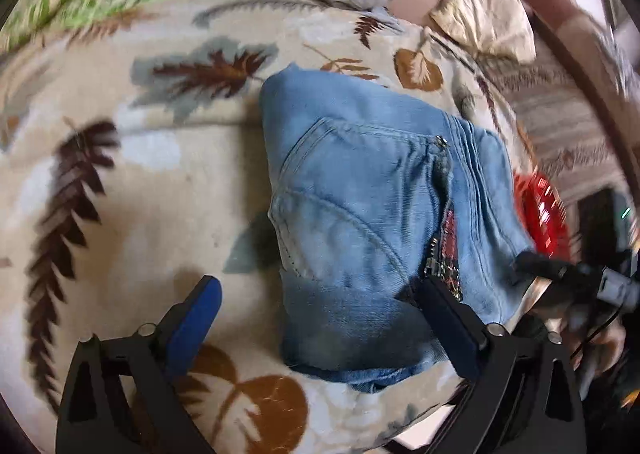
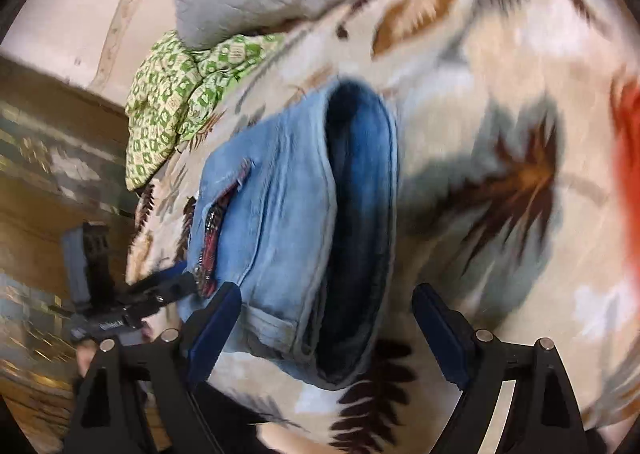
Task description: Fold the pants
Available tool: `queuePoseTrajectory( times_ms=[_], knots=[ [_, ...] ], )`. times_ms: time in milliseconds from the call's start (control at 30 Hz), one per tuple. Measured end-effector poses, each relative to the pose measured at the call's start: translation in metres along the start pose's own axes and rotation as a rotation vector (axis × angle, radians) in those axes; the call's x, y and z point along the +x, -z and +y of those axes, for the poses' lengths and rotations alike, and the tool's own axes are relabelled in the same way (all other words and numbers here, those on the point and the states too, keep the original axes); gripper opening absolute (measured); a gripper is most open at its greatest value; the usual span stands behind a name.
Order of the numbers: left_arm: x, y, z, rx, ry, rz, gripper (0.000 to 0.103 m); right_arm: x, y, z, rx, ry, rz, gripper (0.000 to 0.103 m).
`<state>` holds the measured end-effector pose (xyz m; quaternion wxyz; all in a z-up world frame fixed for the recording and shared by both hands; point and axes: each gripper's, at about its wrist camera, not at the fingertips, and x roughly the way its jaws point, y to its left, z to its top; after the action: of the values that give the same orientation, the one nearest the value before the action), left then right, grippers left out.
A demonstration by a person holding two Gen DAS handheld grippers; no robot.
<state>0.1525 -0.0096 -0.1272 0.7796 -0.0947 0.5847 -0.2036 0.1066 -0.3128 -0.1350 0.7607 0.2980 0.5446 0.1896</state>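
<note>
Folded jeans (image 1: 372, 190) on leaf-print blanket (image 1: 132, 182)

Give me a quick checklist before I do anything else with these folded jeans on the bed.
1. Left claw open, gripping nothing: ok.
2. Right claw open, pads off the cloth: ok.
3. Jeans folded into a compact bundle lying on the leaf-print blanket: ok.
4. Layers aligned: not ok, the darker inner layer gapes open along one edge.
5. Bundle apart from the green patterned cloth: ok.
6. Red object clear of the jeans' far edge: cannot tell, it is blurred.
</note>
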Motion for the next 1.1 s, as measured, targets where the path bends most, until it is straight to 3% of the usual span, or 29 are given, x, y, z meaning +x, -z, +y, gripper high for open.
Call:
queuePoseTrajectory(
  times_ms=[67,100,333,433,467,500,533,633,733,967,1100],
  knots=[
    [0.008,0.0,0.012,-0.079,0.063,0.02,0.103,0.012,0.002,-0.01,0.075,-0.097,0.025,0.088],
    [0.011,-0.001,0.016,-0.109,0.089,0.033,0.103,0.016,0.002,-0.012,0.093,-0.12,0.028,0.082],
    [0.019,-0.01,0.025,-0.199,0.171,0.027,0.103,0.03,-0.002,-0.017,0.121,-0.179,0.041,0.075],
    [0.023,-0.01,0.016,-0.151,0.137,0.021,0.101,0.035,-0.002,-0.024,0.136,-0.177,0.033,0.057],
    [0.022,-0.009,0.008,-0.088,0.099,0.016,0.088,0.035,-0.001,-0.023,0.121,-0.163,0.029,0.054],
    [0.021,-0.008,0.002,-0.042,0.111,0.015,0.075,0.033,0.0,-0.021,0.106,-0.153,0.024,0.052],
    [0.019,-0.009,0.002,-0.038,0.159,0.019,0.051,0.032,0.0,-0.016,0.079,-0.137,0.019,0.049],
    [0.008,-0.01,-0.011,0.012,0.117,-0.011,0.042,0.022,0.003,0.0,0.013,-0.1,-0.015,0.042],
    [-0.009,-0.011,-0.02,0.032,0.136,-0.052,0.035,0.007,0.002,0.027,-0.088,-0.075,-0.068,0.038],
    [-0.067,-0.022,-0.014,0.058,0.149,-0.238,0.035,-0.021,-0.015,0.081,-0.245,-0.128,-0.212,0.037],
    [-0.039,-0.024,0.008,0.041,0.07,-0.17,0.036,0.014,-0.021,0.085,-0.245,-0.095,-0.166,0.037]
  ],
)
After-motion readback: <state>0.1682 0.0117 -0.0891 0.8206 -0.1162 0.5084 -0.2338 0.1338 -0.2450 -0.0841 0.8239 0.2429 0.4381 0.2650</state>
